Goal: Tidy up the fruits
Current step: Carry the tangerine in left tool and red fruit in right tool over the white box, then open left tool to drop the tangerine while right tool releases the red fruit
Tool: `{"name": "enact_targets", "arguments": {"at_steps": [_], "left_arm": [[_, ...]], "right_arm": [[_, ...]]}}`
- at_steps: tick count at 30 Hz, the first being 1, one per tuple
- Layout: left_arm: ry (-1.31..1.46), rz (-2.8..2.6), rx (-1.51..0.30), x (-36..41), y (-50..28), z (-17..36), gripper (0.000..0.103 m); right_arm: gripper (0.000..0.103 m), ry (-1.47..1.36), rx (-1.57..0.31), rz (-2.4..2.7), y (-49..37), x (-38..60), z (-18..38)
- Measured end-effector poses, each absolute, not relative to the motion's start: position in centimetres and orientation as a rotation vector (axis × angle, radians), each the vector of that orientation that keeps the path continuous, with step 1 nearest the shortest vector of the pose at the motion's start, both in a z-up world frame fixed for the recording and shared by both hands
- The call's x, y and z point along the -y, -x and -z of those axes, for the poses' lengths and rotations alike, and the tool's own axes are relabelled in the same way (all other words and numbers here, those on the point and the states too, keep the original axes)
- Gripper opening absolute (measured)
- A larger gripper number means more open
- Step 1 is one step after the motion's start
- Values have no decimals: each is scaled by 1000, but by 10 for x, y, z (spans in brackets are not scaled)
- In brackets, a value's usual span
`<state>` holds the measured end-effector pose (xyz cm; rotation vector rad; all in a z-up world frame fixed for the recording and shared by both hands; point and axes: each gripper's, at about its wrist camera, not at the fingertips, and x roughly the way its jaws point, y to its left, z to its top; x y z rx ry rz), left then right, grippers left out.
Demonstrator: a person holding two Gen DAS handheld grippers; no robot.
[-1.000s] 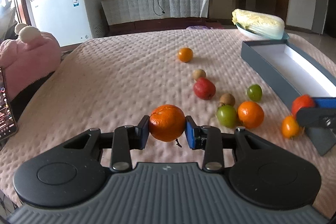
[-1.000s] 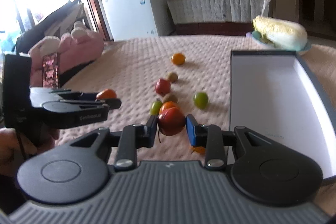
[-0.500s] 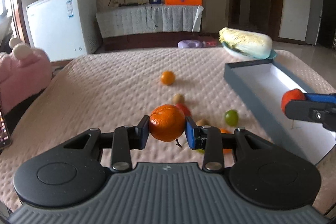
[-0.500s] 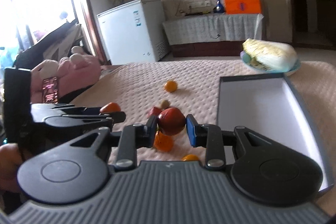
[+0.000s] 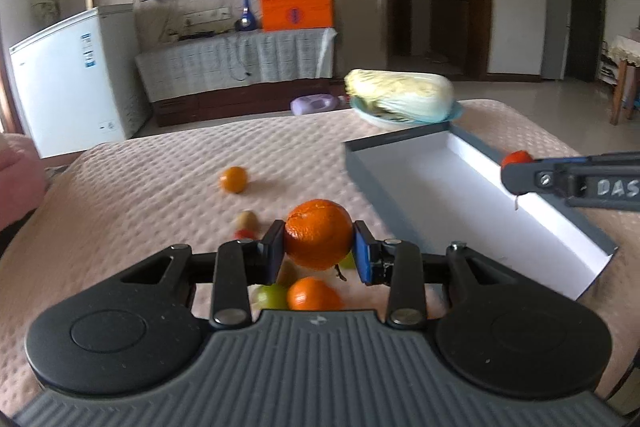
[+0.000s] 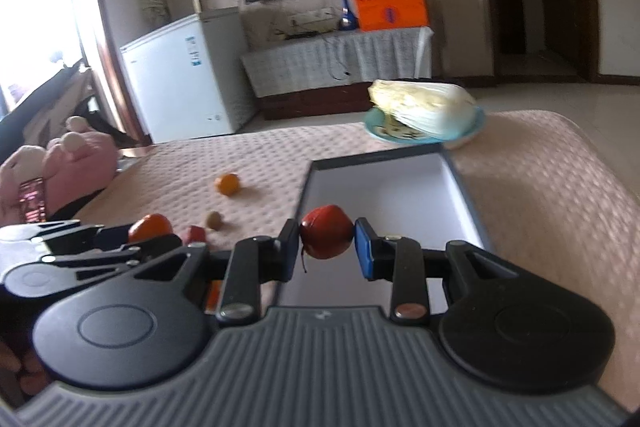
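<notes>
At frame centre the left gripper [image 5: 319, 246] clamps a firm, round orange [image 5: 319, 233] across its middle, while the right gripper [image 6: 327, 245] pinches a softer, likely bruisable red fruit [image 6: 326, 231] over the grey box [image 6: 466, 187], both probably light yet roll-prone.

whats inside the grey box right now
The grey box shows only bare white floor. In the right wrist view its near end is hidden behind the right gripper and the red fruit it holds.

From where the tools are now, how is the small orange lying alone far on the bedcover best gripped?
Grip the lone small orange across its round middle, coming from above. It lies apart from the other fruit, so the bedcover around it is free for both fingers.
</notes>
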<state>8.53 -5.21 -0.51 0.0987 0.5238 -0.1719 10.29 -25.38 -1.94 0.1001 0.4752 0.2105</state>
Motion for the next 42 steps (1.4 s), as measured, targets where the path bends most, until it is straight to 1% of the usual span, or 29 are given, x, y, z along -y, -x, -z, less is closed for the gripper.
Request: {"name": "enact_targets", "arguments": {"at_steps": [4, 11, 17, 21, 22, 24, 25, 26, 33, 38, 39, 41, 42], "left_arm": [[-102, 212, -519, 76, -97, 1, 41], [-85, 277, -538, 130, -141, -4, 41], [-152, 292, -564, 170, -170, 11, 41], [-171, 301, -597, 179, -182, 26, 42], [-168, 304, -599, 179, -183, 28, 43], [-167, 315, -600, 178, -182, 32, 50], [-167, 315, -593, 178, -180, 32, 62], [-169, 309, -580, 176, -179, 32, 70], [-135, 304, -550, 157, -163, 17, 71], [-119, 293, -524, 128, -133, 1, 71], [-122, 289, -520, 121, -127, -1, 71], [-118, 274, -518, 106, -115, -5, 71], [-115, 268, -521, 98, -110, -7, 71]], "right_arm": [[33, -106, -534, -148, -110, 268, 27], [33, -109, -607, -96, -116, 279, 39], [33, -121, -635, -80, -122, 282, 45], [33, -130, -641, -66, -124, 285, 46], [33, -127, -648, -61, -126, 286, 48], [33, -125, -660, -52, -129, 287, 51], [33, -126, -664, -47, -131, 287, 52], [33, -129, -664, -41, -133, 288, 53], [35, -151, -657, 29, -139, 288, 57], [35, -109, -650, 31, -142, 275, 58], [36, -97, -643, 32, -142, 271, 57], [54, -83, -610, 57, -140, 267, 54], [58, -82, -590, 68, -139, 267, 52]]}}
